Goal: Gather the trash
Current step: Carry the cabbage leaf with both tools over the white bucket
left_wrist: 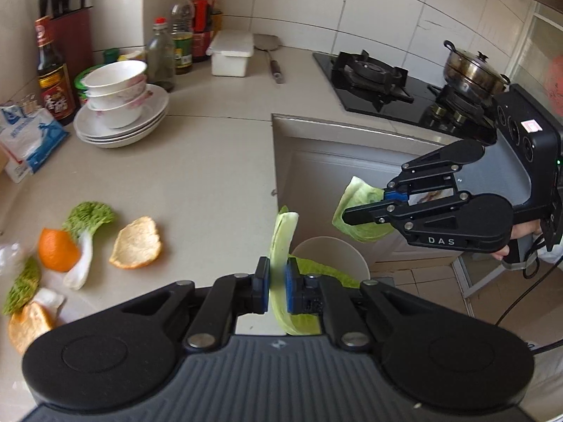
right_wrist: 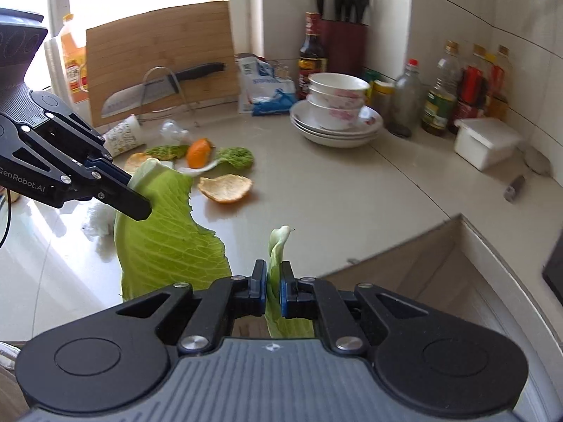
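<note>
My left gripper [left_wrist: 278, 281] is shut on a pale green cabbage leaf [left_wrist: 283, 239] that stands up between its blue pads, right above a white trash bin [left_wrist: 346, 248] with a green leaf inside. My right gripper [left_wrist: 369, 205] hangs beyond the counter edge, shut on a second cabbage leaf [left_wrist: 355, 193]. In the right wrist view, my right gripper [right_wrist: 272, 286] pinches its small leaf [right_wrist: 278, 242], and my left gripper [right_wrist: 132, 191] carries a large leaf [right_wrist: 172, 232]. Orange peels [left_wrist: 137, 242] and leafy scraps [left_wrist: 88, 218] lie on the counter.
Stacked bowls on plates [left_wrist: 119, 105] stand at the back, with bottles [left_wrist: 183, 35] and a knife block [left_wrist: 70, 35] behind. A white box [left_wrist: 230, 52] and a gas stove with a pot [left_wrist: 471, 70] are further right. A cutting board and knife [right_wrist: 158, 63] lean by the window, near a tipped paper cup [right_wrist: 123, 135].
</note>
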`<state>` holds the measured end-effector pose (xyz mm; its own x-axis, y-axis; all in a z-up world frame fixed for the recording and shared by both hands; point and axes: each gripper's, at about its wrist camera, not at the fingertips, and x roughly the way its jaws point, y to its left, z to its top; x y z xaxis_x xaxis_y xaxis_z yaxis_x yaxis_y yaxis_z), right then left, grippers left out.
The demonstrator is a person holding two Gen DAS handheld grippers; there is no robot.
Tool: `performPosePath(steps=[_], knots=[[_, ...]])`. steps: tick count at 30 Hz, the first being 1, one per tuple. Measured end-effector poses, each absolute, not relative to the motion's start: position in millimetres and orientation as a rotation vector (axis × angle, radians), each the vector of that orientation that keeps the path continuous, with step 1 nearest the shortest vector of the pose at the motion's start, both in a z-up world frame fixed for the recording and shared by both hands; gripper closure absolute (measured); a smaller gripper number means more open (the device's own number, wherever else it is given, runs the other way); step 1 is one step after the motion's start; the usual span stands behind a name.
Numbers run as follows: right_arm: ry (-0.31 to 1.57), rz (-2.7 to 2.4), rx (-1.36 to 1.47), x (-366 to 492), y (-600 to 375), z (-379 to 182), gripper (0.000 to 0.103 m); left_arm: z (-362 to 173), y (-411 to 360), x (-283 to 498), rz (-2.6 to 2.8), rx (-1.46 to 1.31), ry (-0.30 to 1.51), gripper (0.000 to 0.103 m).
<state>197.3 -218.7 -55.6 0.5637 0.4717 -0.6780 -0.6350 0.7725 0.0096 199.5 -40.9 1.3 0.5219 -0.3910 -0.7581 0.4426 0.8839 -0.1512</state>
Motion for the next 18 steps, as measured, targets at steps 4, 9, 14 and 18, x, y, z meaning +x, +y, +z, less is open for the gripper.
performPosePath(steps=[4, 9, 14, 18], knots=[[0.757, 0.536, -0.194, 194, -257, -71, 0.094, -10, -76, 222, -0.581, 0.097, 0.899, 0.096], [0.774, 0.425, -0.147, 191, -301, -87, 0.094, -24, -124, 244, -0.658, 0.135, 0.91, 0.096], [0.793, 0.358, -0.085, 202, -337, -115, 0.094, -37, -165, 258, -0.703, 0.155, 0.906, 0.096], [0.816, 0.329, -0.018, 222, -357, -145, 0.093, -51, -190, 266, -0.722, 0.164, 0.931, 0.096]])
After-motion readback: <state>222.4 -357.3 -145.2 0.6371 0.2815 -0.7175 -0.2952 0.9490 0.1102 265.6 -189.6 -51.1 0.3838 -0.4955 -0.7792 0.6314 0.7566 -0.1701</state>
